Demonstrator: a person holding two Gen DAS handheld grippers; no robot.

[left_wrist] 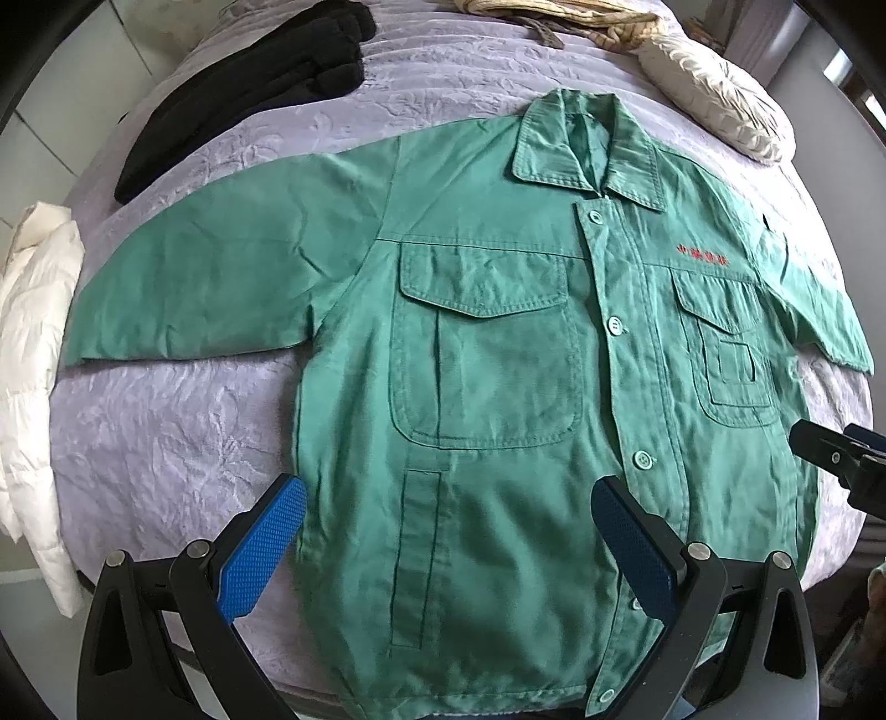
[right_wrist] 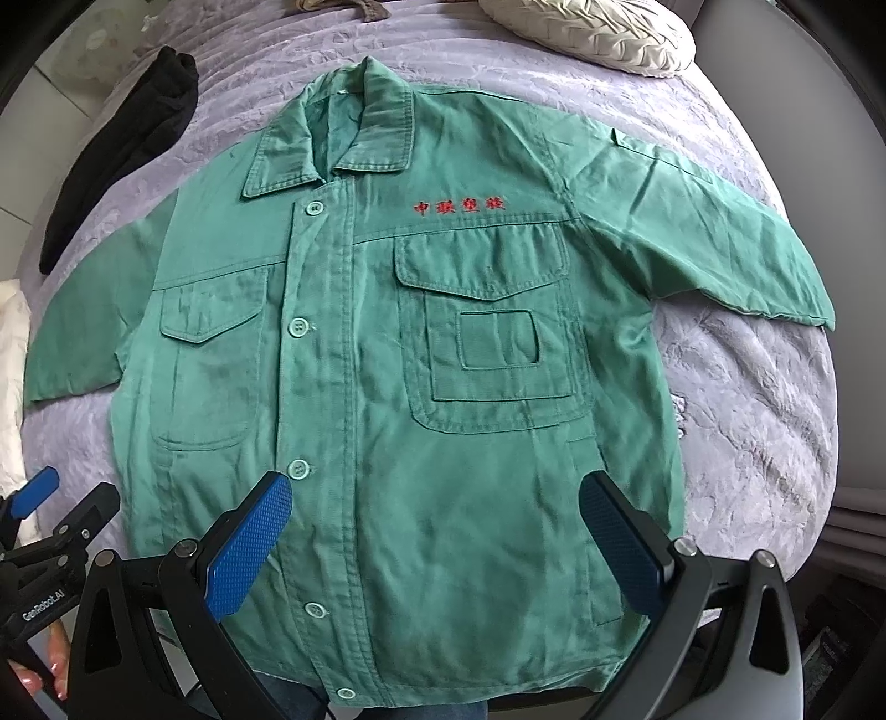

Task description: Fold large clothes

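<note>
One green jacket lies spread flat, front up, on a bed covered in lilac quilted cloth, its collar toward the far end and its hem at the near edge. It is buttoned shut; five pale green buttons can be counted down the placket in the right wrist view. It has two flapped chest pockets, one on each side, and red embroidered characters above the pocket on the right. Both sleeves reach out sideways, one left and one right, each ending in a raw-looking edge. The cloth is lightly creased and looks worn. Around it lie one black garment at the far left, one white padded garment at the left edge, one cream pillow at the far right, and a beige bundle at the far end. There are two grippers. The left gripper hovers over the near left part of the jacket, fingers spread wide and holding nothing. The right gripper hovers over the near right part, likewise wide apart and empty. Each has two blue textured pads.
</note>
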